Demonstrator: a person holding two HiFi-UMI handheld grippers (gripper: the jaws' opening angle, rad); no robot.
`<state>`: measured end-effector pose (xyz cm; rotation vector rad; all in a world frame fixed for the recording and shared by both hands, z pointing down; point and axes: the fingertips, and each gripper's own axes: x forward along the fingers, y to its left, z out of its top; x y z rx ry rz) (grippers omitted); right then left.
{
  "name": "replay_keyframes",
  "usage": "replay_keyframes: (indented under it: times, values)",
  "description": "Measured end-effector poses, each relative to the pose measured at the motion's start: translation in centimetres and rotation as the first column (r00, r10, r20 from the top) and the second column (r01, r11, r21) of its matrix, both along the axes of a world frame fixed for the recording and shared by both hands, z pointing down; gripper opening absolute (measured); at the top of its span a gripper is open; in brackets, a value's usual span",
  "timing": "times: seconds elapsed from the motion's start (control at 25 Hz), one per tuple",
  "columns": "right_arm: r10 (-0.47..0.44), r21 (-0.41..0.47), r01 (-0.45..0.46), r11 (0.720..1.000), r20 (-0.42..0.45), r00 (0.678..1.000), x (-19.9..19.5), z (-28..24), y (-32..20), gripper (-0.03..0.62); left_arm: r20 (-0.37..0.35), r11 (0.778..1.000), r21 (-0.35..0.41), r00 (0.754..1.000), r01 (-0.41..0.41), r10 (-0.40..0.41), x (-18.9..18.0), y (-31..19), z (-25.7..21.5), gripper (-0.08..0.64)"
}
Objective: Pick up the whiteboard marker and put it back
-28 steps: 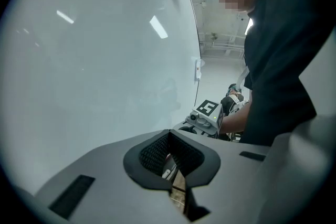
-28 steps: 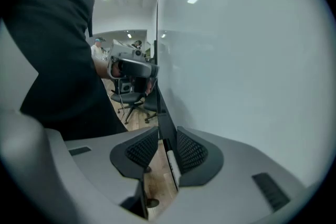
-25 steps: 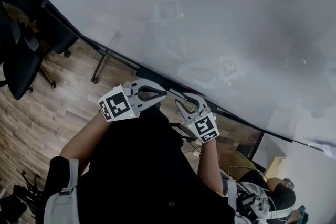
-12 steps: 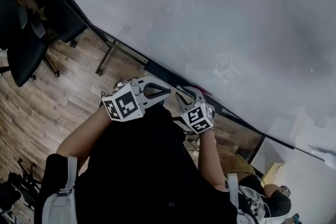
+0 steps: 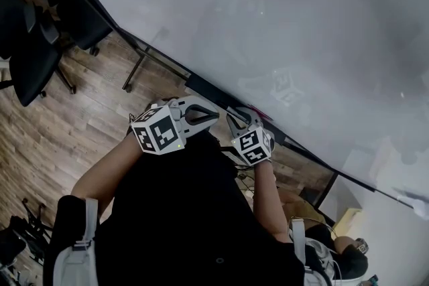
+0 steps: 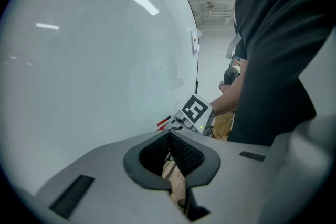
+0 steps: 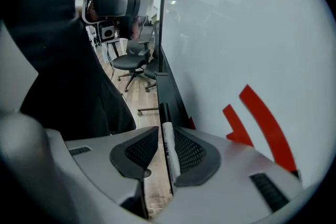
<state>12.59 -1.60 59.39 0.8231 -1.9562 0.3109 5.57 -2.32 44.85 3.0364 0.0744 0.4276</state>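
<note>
The whiteboard marker [image 7: 168, 139], white with a black cap, lies between the jaws of my right gripper [image 7: 167, 132], which is shut on it. Its capped end points along the dark tray ledge [image 7: 167, 93] at the foot of the whiteboard [image 7: 236, 34]. In the head view the right gripper [image 5: 236, 121] is held close to the ledge [image 5: 201, 88], and the marker is too small to make out there. My left gripper [image 5: 204, 114] hovers just to its left, jaws shut with nothing in them [image 6: 169, 136]. The right gripper's marker cube [image 6: 197, 110] shows ahead of it.
Red strokes [image 7: 262, 118] mark the whiteboard near the right gripper. Black office chairs [image 5: 33, 50] stand on the wood floor to the left, beside the board's stand legs [image 5: 134, 74]. A seated person [image 5: 335, 258] is at the lower right. My own dark torso fills the near space.
Both grippers have drifted slightly up and toward the board's ledge, and the right one has moved closer to the left. Neither jaw state has changed.
</note>
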Motion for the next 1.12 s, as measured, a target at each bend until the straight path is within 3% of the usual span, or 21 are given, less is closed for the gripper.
replay_keyframes:
  times: [0.4,0.68,1.12]
  values:
    - [-0.002,0.011,0.002,1.0,-0.05,0.999,0.6,0.3,-0.5,0.098,-0.002,1.0,-0.001,1.0,0.001,-0.001,-0.1,-0.1,-0.2,0.012]
    - [-0.023,-0.008,0.023,1.0,-0.043,0.999,0.5,0.3,-0.4,0.078,-0.039,0.998,-0.056,0.999,-0.001,-0.001,0.1,-0.2,-0.6,0.014]
    - [-0.062,0.039,0.063,0.997,-0.013,0.998,-0.3,-1.6,-0.5,0.074,-0.036,0.999,-0.051,0.999,0.008,-0.01,-0.3,-0.2,-0.5,0.012]
